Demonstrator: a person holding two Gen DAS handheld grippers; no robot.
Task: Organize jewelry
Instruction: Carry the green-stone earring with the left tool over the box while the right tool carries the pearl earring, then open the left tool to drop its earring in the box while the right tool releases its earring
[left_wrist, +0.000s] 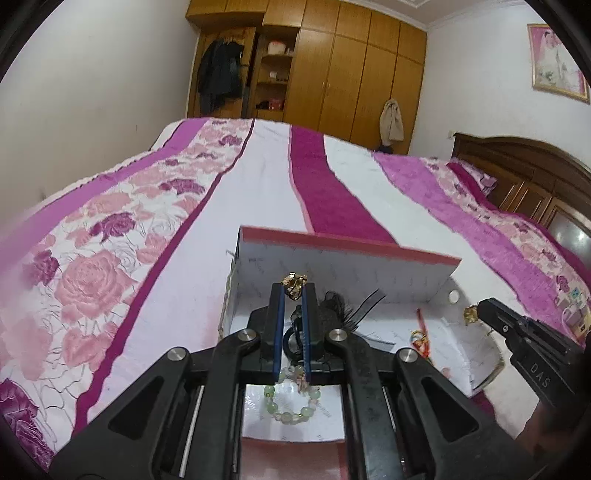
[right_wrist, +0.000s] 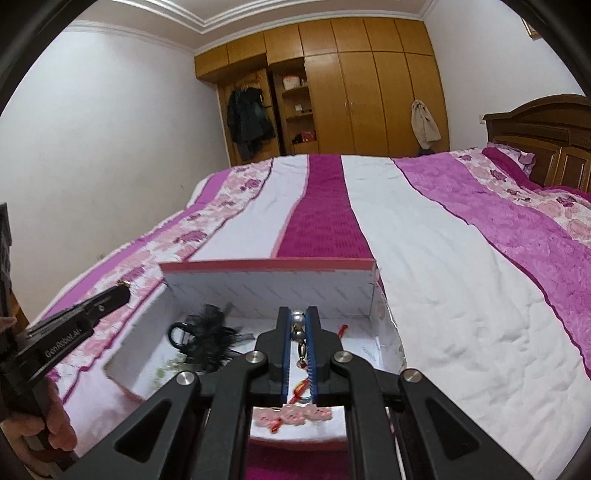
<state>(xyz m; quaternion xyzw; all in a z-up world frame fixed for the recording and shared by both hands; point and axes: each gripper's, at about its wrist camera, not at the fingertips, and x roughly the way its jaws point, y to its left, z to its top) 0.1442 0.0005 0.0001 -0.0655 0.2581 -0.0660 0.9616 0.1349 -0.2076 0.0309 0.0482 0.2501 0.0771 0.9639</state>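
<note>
Nearest the lens, our black linkage arms fill the bottom of both wrist views, matte plastic with bright round pivot bolts.

Bed (left_wrist: 258, 184): largest thing here, quilted spread in white, magenta and rose-print stripes, soft and puckered. Everything rests on it.

Box (left_wrist: 347, 245): open, white patterned lining, pink rim, stiff card walls standing square. It sits on the spread right under both grippers.

Already lying in the box: a black feathery hair piece (right_wrist: 208, 338), wispy; a pale green bead bracelet (left_wrist: 291, 398), smooth round beads, on the floor of the box below our left fingers; a pink flowery piece (right_wrist: 295, 413), blurred; a red cord charm (left_wrist: 419, 338).

Left gripper (left_wrist: 293, 291): blue-padded fingers pinched together on a small gold ornament (left_wrist: 293, 285), lumpy, shiny metal, held at the very tips over the box interior.

Right gripper (right_wrist: 299, 321): fingers clamped on a silver bead piece (right_wrist: 298, 319), glossy spheres, with small links hanging below; also above the box, towards its right side.

Step in hand, as we judge it: carrying two pieces to the box for placing. Several pieces are in, so the job looks well along.

Next move calls for lowering each tip close to bare lining, clear of the feathers and bracelet, then parting the fingers gently. Hard round beads may roll; the dangling links could snag on the pads.
</note>
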